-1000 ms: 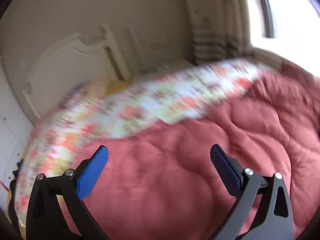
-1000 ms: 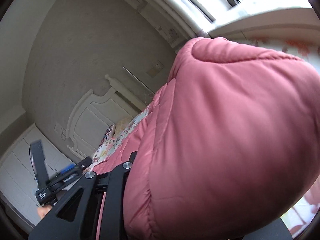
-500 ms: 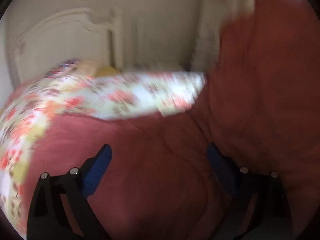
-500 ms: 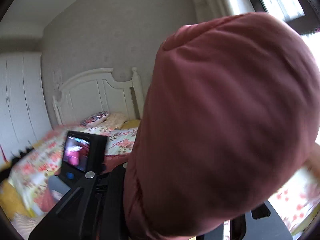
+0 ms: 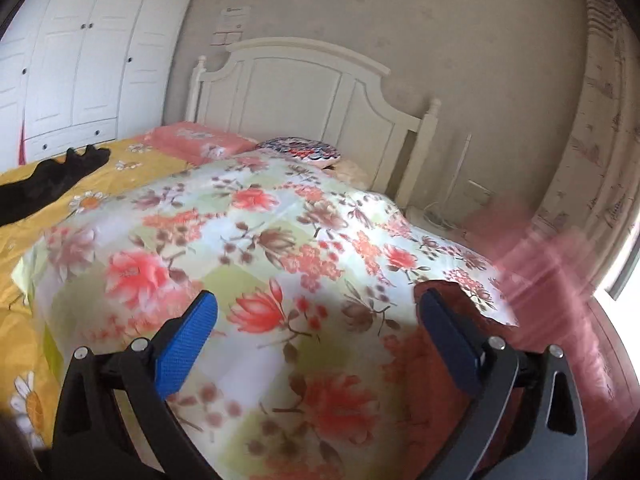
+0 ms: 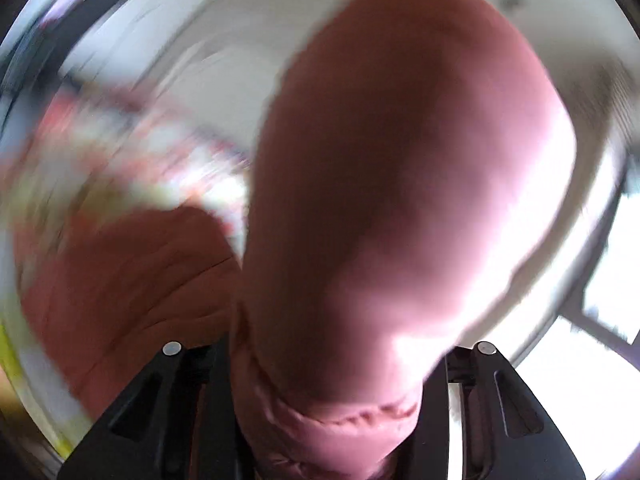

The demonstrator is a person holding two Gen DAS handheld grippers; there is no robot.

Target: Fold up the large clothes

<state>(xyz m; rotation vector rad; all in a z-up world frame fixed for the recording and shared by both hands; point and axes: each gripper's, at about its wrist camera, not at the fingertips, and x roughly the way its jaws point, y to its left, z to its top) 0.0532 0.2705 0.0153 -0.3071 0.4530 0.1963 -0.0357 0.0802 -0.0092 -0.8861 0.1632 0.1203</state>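
A pink padded garment (image 6: 400, 160) bulges up in front of the right wrist camera and fills the space between the black arms of my right gripper (image 6: 328, 364). Its jaws are opening with the garment still pinched between them; the pads are hidden by the fabric. More of the garment (image 6: 120, 280) lies lower left. In the left wrist view my left gripper (image 5: 316, 332) is open, its blue pads (image 5: 188, 344) wide apart and empty above the bed. The pink garment (image 5: 560, 280) shows there as a blur at the right, beside the right finger.
A floral quilt (image 5: 260, 240) covers the bed over a yellow sheet (image 5: 120, 156). A black garment (image 5: 48, 184) lies at the far left. Pillows (image 5: 200, 144) rest against the white headboard (image 5: 304, 92). A white wardrobe (image 5: 80, 60) stands left; a bright window (image 6: 608, 280) is at the right.
Both hands have swept sideways and rolled. The left view went from the pink garment to the floral quilt and headboard. The right gripper still carries the pink garment, now blurred by motion.
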